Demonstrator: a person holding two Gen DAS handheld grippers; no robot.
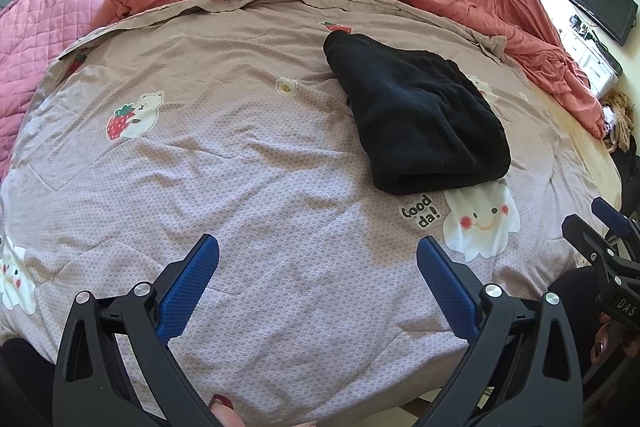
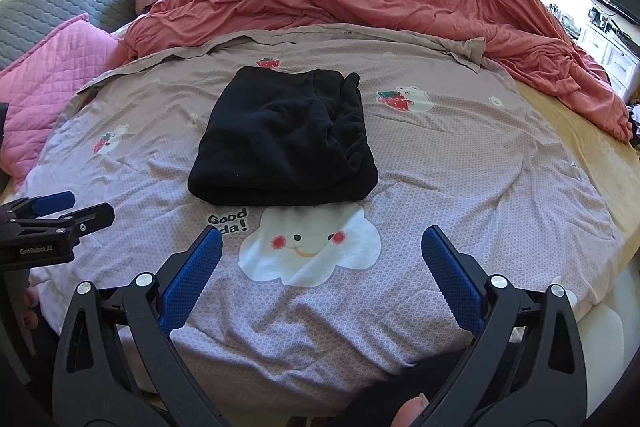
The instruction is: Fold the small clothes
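The black fleece garment (image 2: 286, 143) lies folded on the bed's printed quilt (image 2: 480, 187), looking soft, thick and light, best pinched at its rolled near edge, while both the left tongs (image 1: 318, 259) and right tongs (image 2: 322, 251) gape wide, empty.

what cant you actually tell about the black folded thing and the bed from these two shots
- Black garment: its type and inner folds are hidden by its own top layer, both views.
- "Good da!" print: one letter is covered by the garment's shadowed near edge and a gripper finger, right wrist view.
- Duvet: its near edge is cut off by both grippers' bodies.
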